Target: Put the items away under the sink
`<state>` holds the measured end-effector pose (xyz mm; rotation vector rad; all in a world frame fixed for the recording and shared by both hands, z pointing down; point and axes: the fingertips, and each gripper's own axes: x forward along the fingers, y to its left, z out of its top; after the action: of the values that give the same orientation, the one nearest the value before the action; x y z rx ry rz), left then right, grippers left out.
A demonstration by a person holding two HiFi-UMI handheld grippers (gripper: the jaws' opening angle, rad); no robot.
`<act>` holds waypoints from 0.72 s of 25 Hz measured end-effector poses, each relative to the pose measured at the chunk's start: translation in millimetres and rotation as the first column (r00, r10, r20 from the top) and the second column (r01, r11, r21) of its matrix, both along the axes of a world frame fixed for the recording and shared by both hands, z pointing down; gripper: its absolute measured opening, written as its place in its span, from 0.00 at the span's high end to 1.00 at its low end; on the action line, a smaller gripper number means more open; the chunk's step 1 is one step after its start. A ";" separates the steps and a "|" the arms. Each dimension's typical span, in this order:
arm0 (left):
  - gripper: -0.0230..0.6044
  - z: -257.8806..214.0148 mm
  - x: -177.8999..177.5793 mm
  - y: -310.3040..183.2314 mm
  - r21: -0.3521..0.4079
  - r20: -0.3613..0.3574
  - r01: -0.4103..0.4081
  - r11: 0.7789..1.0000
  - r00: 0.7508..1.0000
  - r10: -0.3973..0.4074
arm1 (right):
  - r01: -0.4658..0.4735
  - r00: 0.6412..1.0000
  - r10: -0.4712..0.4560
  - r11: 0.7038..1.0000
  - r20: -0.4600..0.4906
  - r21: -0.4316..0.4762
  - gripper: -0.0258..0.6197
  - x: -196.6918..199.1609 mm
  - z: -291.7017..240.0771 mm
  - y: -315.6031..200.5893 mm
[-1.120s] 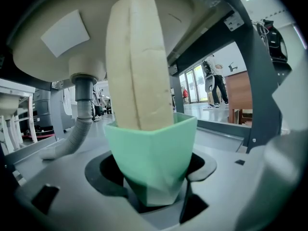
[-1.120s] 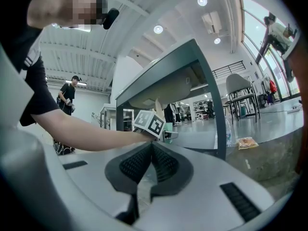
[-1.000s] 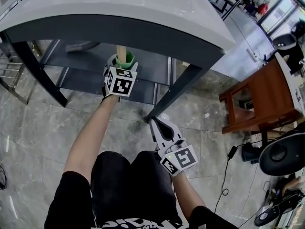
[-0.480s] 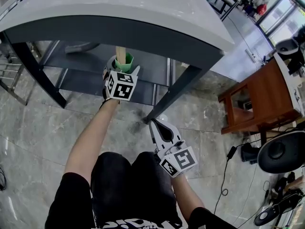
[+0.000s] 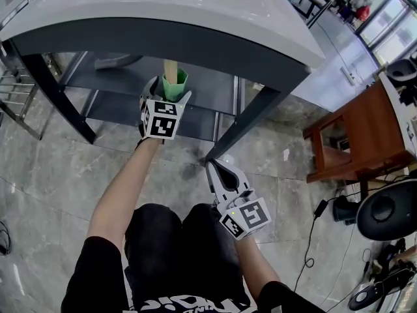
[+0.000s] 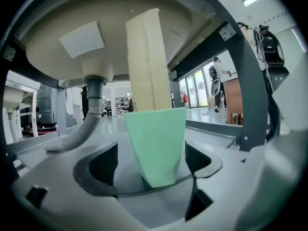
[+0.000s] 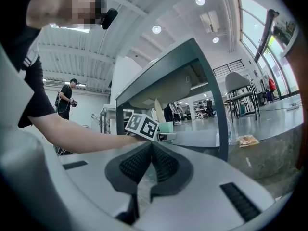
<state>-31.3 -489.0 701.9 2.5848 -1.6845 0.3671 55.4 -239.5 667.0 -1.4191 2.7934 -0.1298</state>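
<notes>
- Release at the shelf: the left tongs (image 5: pixel 168 91) have just been opening and now stand at their widest. We see a clear gap between each pad and the green cup (image 6: pixel 156 143) that stands between them.
- Position of the task's thing: the green cup, with a tall cream block (image 6: pixel 144 61) upright in it, appears to rest on the grey shelf (image 6: pixel 226 143) beneath the sink basin (image 6: pixel 120 32). In the left gripper view it is just right of the drain hose (image 6: pixel 82 134). The body of the tongs hides its foot, so we cannot confirm contact with the shelf.
- Idle side: the right tongs (image 7: pixel 150 165) are pressed together on nothing. They are held level near the front leg (image 5: pixel 244 126) of the stand, well apart from the cup.
- Meaning for the task: we judge that the cup has been set down and let go, so this item's placement is all but complete.
- Next demand: we expect the left tongs to need a straight withdrawal. The cup narrows toward its base and carries a tall block, so a brush from either pad could tip it.
- Remaining items: none awaiting storage shows in these views, and we cannot tell whether more remain.
</notes>
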 end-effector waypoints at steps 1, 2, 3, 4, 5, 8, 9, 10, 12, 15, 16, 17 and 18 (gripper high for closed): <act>0.28 -0.5 -3.0 3.1 0.000 -0.014 0.003 1.000 1.000 -0.003 | 0.001 1.000 -0.001 1.000 0.003 0.001 0.93 -0.4 0.0 -0.4; 0.28 -0.6 -5.8 7.0 -0.001 -0.023 0.005 1.000 1.000 -0.005 | 0.004 1.000 -0.004 1.000 0.005 0.002 0.93 -0.9 -0.1 -0.4; 0.28 -0.5 -8.5 12.1 -0.005 -0.025 0.005 1.000 1.000 -0.005 | 0.007 1.000 -0.007 1.000 0.008 0.003 0.93 -1.6 -0.2 0.0; 0.28 -0.3 -11.0 18.6 -0.010 -0.023 0.004 1.000 1.000 -0.004 | 0.012 1.000 -0.012 1.000 0.010 0.004 0.93 -2.4 -0.3 0.6; 0.28 0.3 -13.7 25.6 -0.015 -0.023 0.004 1.000 1.000 -0.004 | 0.016 1.000 -0.017 1.000 0.013 0.005 0.93 -3.2 -0.4 1.2; 0.28 3.3 -23.8 48.8 -0.025 -0.043 0.008 1.000 0.999 -0.009 | 0.026 0.999 -0.026 1.000 0.024 0.010 0.93 -5.4 -1.1 0.9; 0.28 4.1 -27.1 58.6 -0.030 -0.050 0.007 1.000 0.999 -0.008 | 0.029 0.999 -0.029 1.000 0.028 0.011 0.93 -6.1 -1.4 0.6; 0.28 4.7 -30.2 69.4 -0.035 -0.054 0.004 0.999 0.999 -0.006 | 0.032 0.999 -0.032 0.999 0.032 0.010 0.93 -6.8 -1.6 0.5; 0.28 5.6 -36.0 92.7 -0.045 -0.062 -0.001 0.999 0.998 -0.001 | 0.039 0.998 -0.039 0.999 0.038 0.009 0.93 -7.8 -1.5 0.4; 0.28 4.5 -41.9 128.1 -0.059 -0.089 -0.018 0.998 0.996 0.013 | 0.050 0.998 -0.050 0.999 0.042 0.004 0.93 -8.9 -0.5 0.6; 0.28 2.4 -43.0 139.1 -0.059 -0.095 -0.028 0.998 0.995 0.022 | 0.054 0.998 -0.054 0.999 0.044 0.001 0.93 -9.6 0.7 1.0; 0.28 -0.7 -43.7 149.5 -0.054 -0.096 -0.038 0.998 0.995 0.033 | 0.057 0.997 -0.057 0.998 0.045 -0.002 0.93 -10.5 1.5 1.5; 0.28 -4.7 -44.0 159.2 -0.046 -0.093 -0.049 0.998 0.995 0.044 | 0.061 0.997 -0.061 0.998 0.044 -0.003 0.93 -11.5 1.9 2.3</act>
<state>-75.2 -329.8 697.2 2.5679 -1.5691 0.2813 43.9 -237.1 668.8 -1.3157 2.8036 -0.1646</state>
